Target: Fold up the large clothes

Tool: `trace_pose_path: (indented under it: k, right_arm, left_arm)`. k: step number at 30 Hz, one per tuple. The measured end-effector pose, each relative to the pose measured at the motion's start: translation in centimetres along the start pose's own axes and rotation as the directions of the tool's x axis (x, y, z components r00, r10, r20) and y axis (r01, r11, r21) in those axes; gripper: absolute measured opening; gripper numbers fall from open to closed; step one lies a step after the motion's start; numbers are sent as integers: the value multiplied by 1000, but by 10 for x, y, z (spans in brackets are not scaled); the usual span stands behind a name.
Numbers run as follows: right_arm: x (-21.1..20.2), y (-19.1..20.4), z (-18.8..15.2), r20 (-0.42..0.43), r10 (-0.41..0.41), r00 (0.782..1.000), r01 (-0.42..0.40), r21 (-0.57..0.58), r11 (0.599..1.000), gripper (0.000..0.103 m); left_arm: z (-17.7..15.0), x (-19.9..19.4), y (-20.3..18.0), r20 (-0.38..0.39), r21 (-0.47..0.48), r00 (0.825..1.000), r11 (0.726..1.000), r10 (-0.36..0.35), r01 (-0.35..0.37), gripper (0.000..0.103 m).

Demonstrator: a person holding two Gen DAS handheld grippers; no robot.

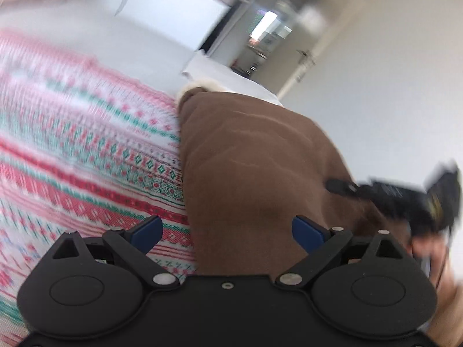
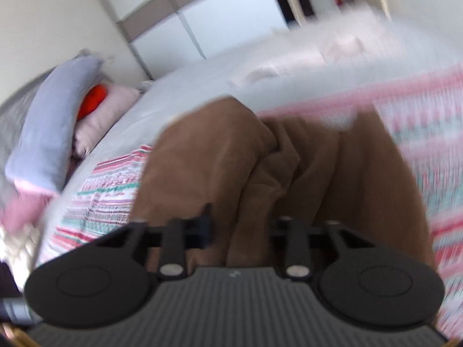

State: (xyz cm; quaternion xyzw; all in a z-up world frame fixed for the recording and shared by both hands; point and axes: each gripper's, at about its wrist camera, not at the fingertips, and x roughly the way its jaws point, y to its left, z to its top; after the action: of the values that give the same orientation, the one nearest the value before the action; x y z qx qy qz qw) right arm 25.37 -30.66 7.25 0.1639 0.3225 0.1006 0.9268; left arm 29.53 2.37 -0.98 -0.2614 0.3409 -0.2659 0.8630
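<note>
Left tool (image 1: 227, 232) spread open over brown garment (image 1: 254, 173); right tool (image 2: 240, 228) clamped on brown garment (image 2: 260, 173). Underneath, patterned blanket (image 1: 86, 159) on white bed (image 2: 202, 78); pillows (image 2: 55, 121) beyond.

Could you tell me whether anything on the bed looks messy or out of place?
The brown garment is bunched into deep folds where the right gripper holds it, not lying flat on the patterned blanket. Nothing looks damaged or spilled.
</note>
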Motion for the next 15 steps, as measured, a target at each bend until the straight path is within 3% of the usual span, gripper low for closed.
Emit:
trace_pose_path:
  k: [3,7,11,15]
  right_arm:
    - [-30,30,7,108,-7,994,18,-99,995,17]
    - [-68,27,21,207,27,978,-7,-100,995,14]
    - [-80,-29,15,221,-1,975,-6,33,999,13]
    - [-60,-107,-23,160,-57,986,22,214,977,13]
  left_arm:
    - [12,7,-5,2,-56,1000,998,-14,14,96]
    - [17,10,-16,-6,-8,999,999,-49,49,97]
    - [13,17,-32,-34,26,996,996,-82,83,97]
    - [5,48,-33,-94,33,991,995,-95,99,99]
